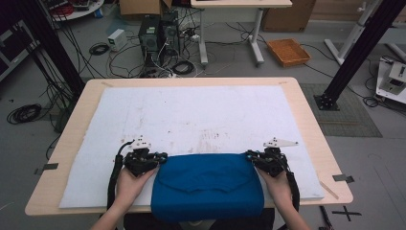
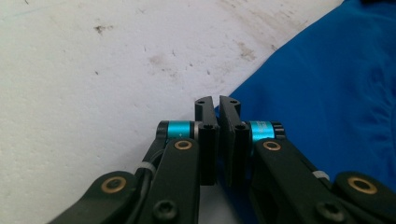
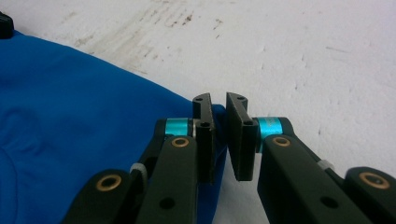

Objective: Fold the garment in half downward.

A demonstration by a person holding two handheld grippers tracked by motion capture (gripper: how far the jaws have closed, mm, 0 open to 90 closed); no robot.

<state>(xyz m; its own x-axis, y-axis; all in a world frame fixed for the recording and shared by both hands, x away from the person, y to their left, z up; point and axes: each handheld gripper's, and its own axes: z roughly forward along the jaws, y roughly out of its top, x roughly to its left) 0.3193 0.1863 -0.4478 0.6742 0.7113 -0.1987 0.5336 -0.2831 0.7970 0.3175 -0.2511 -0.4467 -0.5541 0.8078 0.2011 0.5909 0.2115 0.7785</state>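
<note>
A blue cloth (image 1: pixel 208 184) lies folded at the table's near edge, its front hanging slightly over. My left gripper (image 1: pixel 163 155) is at its far left corner and my right gripper (image 1: pixel 249 155) at its far right corner. In the left gripper view the jaws of the left gripper (image 2: pixel 218 105) stand almost together, with the tip of the blue cloth (image 2: pixel 327 84) pinched between them. In the right gripper view the right gripper (image 3: pixel 219 105) has a narrow gap between its jaws, and the corner of the blue cloth (image 3: pixel 70 102) fills it.
A stained white mat (image 1: pixel 191 115) covers most of the wooden table (image 1: pixel 306 120). Beyond the far edge the floor holds computer towers (image 1: pixel 158 33), cables, an orange tray (image 1: pixel 288 51) and a desk's legs. Black frame posts stand at both sides.
</note>
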